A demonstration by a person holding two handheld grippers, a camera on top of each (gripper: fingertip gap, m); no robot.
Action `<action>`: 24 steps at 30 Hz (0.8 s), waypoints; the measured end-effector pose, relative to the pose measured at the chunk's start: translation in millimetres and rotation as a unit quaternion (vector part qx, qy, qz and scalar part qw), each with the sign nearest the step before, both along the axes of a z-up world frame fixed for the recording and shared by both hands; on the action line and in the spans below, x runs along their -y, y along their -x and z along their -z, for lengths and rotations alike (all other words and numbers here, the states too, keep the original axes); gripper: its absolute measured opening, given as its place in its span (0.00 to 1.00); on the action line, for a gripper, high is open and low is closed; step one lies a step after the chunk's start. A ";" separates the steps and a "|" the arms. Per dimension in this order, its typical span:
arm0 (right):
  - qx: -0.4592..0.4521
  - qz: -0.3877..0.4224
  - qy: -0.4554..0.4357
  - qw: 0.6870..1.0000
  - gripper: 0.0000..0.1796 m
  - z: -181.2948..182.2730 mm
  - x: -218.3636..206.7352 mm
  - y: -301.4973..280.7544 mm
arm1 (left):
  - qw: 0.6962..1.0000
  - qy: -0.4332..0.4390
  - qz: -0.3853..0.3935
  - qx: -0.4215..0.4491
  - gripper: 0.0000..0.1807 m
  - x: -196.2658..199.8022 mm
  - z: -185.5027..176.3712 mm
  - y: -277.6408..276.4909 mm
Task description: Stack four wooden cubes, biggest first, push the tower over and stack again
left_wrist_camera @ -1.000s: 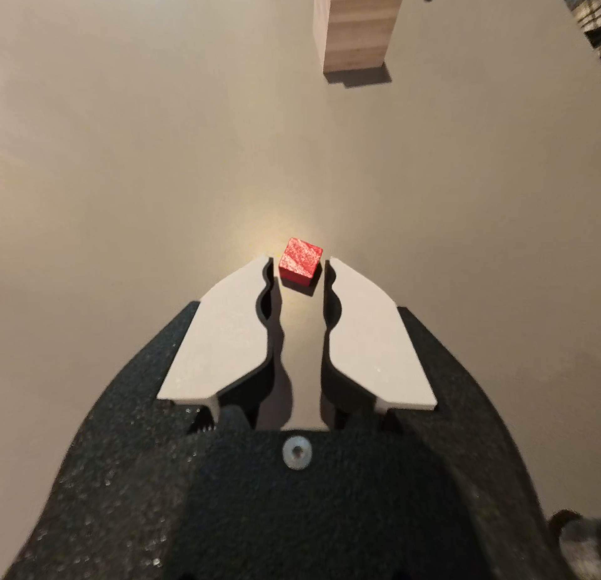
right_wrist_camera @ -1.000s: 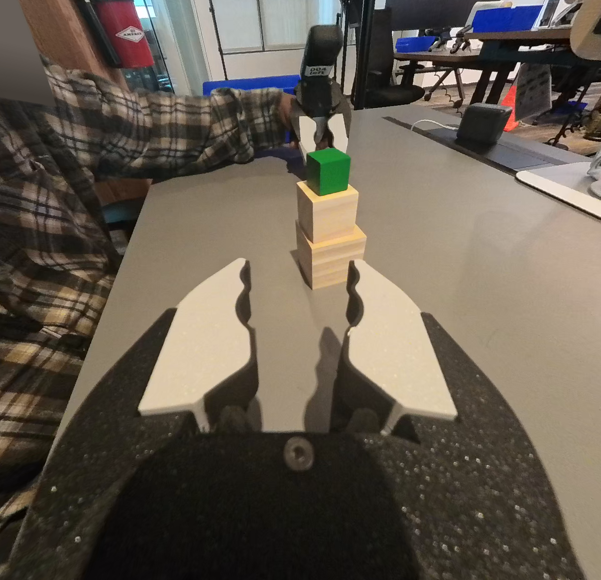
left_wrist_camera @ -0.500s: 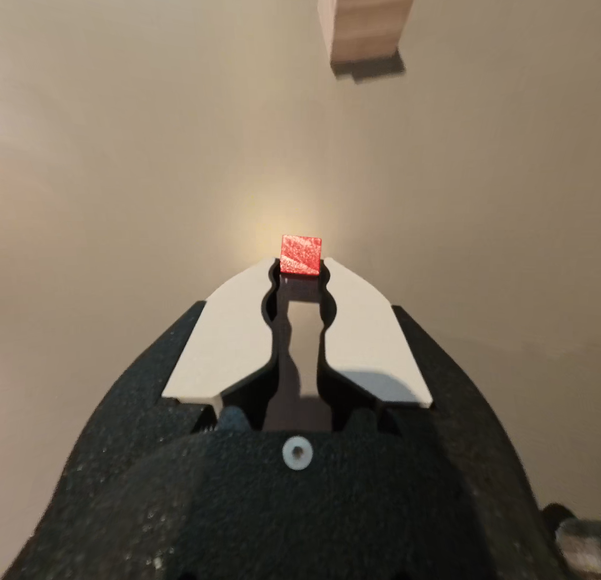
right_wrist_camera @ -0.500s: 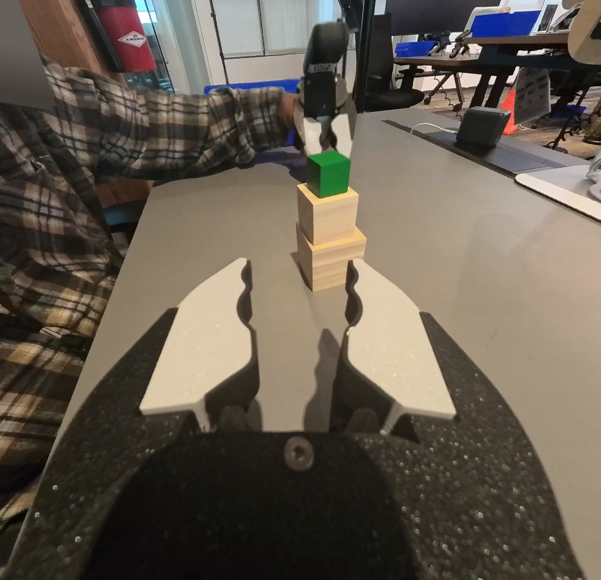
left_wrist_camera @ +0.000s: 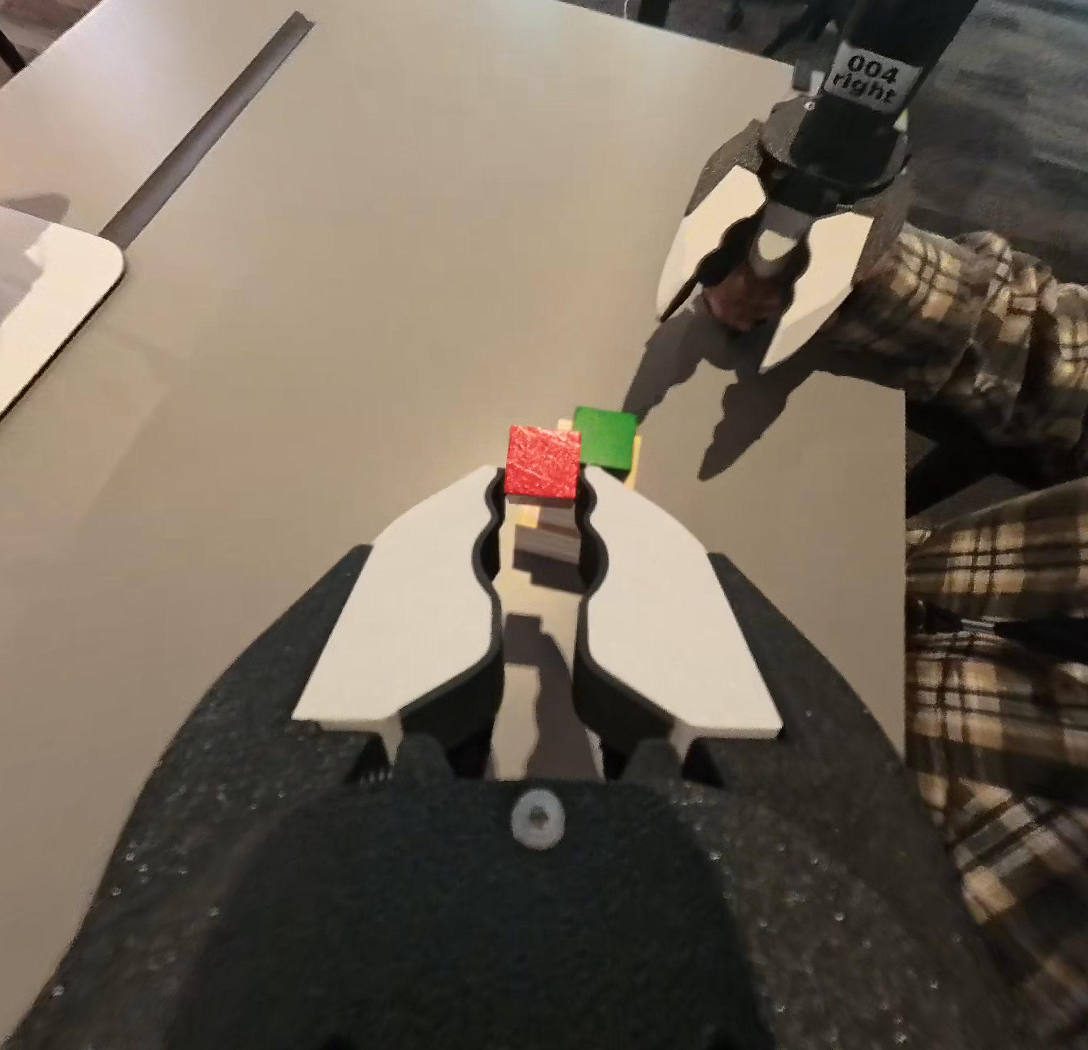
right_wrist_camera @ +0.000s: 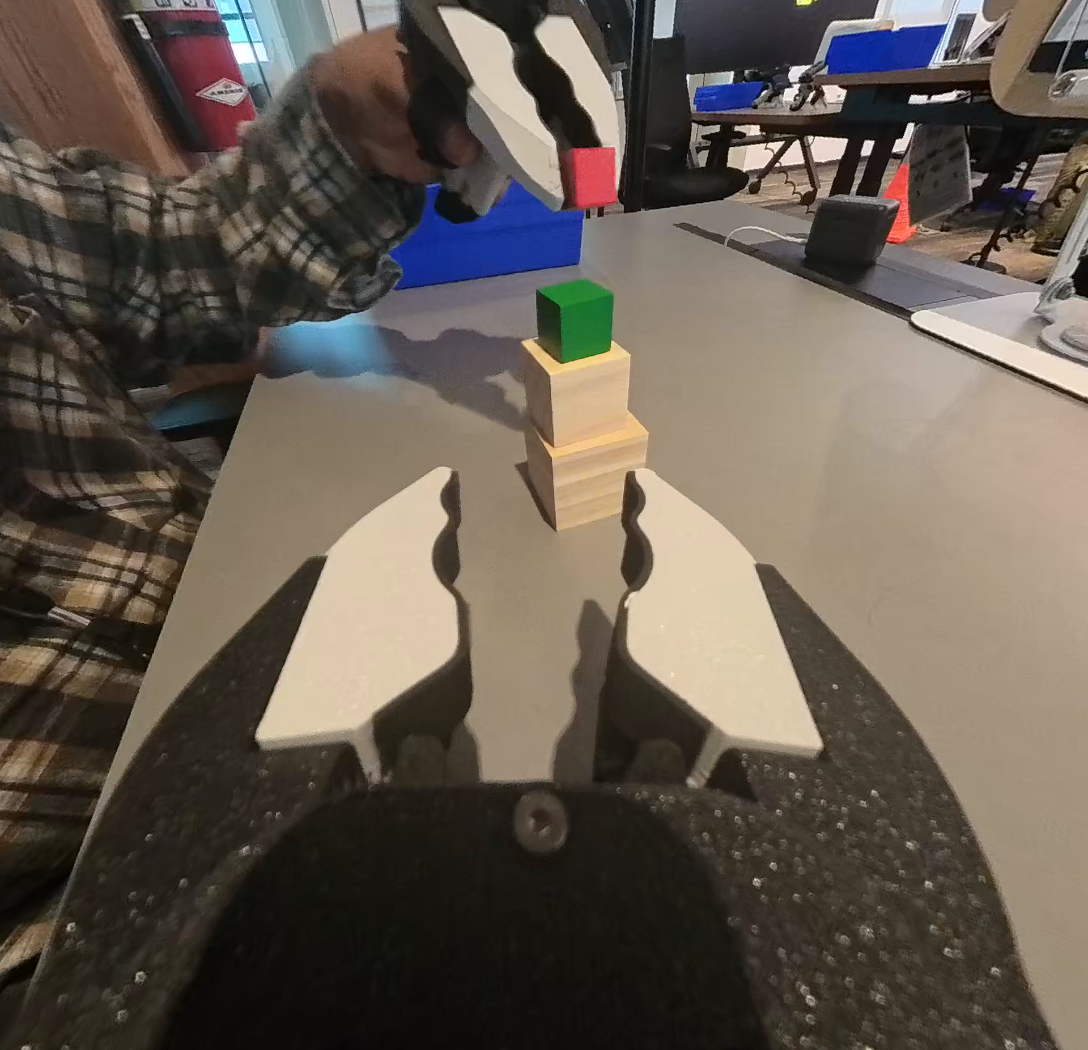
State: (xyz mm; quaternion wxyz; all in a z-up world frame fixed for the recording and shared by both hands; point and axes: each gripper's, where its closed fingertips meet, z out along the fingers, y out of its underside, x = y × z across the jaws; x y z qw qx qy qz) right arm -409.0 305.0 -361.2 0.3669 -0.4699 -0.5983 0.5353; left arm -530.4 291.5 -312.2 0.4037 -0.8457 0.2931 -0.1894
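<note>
A tower stands on the grey table: a large pale wooden cube (right_wrist_camera: 589,480) at the bottom, a smaller pale cube (right_wrist_camera: 577,395) on it, and a green cube (right_wrist_camera: 576,320) on top. My left gripper (left_wrist_camera: 541,480) is shut on a small red cube (left_wrist_camera: 543,461) and holds it in the air above and just short of the green cube (left_wrist_camera: 606,443). In the right wrist view the left gripper (right_wrist_camera: 583,180) with the red cube (right_wrist_camera: 589,177) hangs high above the tower. My right gripper (right_wrist_camera: 538,480) is open and empty, low over the table, just in front of the tower's base.
A person's plaid sleeve (right_wrist_camera: 176,244) reaches in from the left. A dark box (right_wrist_camera: 848,236) on a black strip and a white board (right_wrist_camera: 995,339) lie at the table's right. A white board (left_wrist_camera: 41,292) lies left in the left wrist view. The table edge (left_wrist_camera: 904,492) is right. One gripper's finger ends stand about 15 cm off the other's.
My left gripper closed on the red cube, lifted it off the table and carried it up over the tower. The right gripper stayed in place, open.
</note>
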 end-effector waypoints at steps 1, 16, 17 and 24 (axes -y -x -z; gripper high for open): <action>0.001 -0.001 0.000 1.000 0.29 0.2 0.4 0.1 | 1.000 0.003 0.001 0.004 0.12 0.5 -1.5 -6.1; 0.005 -0.005 -0.002 1.000 0.28 1.4 2.0 1.6 | 0.997 0.054 0.017 -0.045 0.12 -2.0 10.1 -34.7; 0.005 -0.005 -0.002 1.000 0.28 1.4 2.1 1.8 | 0.997 0.055 0.018 -0.045 0.12 -2.2 11.1 -35.2; 0.005 -0.007 -0.001 1.000 0.27 1.4 2.5 2.2 | 0.997 0.059 0.023 -0.043 0.12 -3.5 17.8 -39.7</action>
